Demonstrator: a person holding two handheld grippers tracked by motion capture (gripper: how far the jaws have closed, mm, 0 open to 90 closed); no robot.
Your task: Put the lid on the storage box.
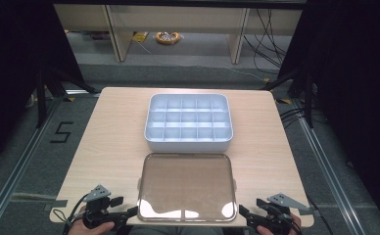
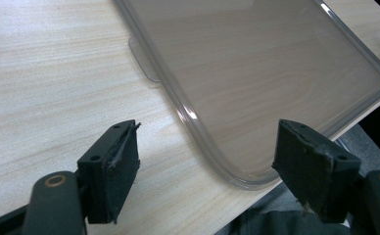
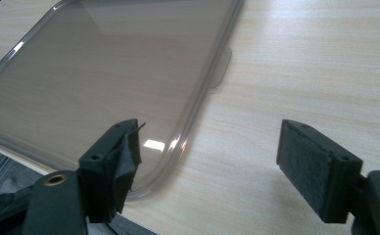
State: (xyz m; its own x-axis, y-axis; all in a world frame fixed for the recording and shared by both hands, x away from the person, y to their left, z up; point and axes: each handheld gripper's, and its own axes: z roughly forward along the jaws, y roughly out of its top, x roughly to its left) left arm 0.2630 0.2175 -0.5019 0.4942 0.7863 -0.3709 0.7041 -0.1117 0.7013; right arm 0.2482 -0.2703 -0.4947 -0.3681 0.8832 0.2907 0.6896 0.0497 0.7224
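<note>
A clear plastic lid (image 1: 186,186) lies flat on the wooden table (image 1: 109,142), near the front edge. Behind it stands a white divided tray (image 1: 188,122) with several empty compartments. My left gripper (image 1: 124,214) sits at the lid's front left corner, jaws open. In the left gripper view the lid (image 2: 256,68) has its rounded corner between the open jaws of the left gripper (image 2: 207,166). My right gripper (image 1: 249,215) is at the lid's front right corner, open. In the right gripper view the lid (image 3: 109,73) has its corner by the left jaw of the right gripper (image 3: 207,166).
Small tabs stick out from the lid's side edges (image 2: 146,63) (image 3: 222,66). Bare wood lies left and right of the tray. Beyond the table are a grey floor, metal rails (image 1: 16,171), cables (image 1: 271,39) and a shelf unit (image 1: 178,24).
</note>
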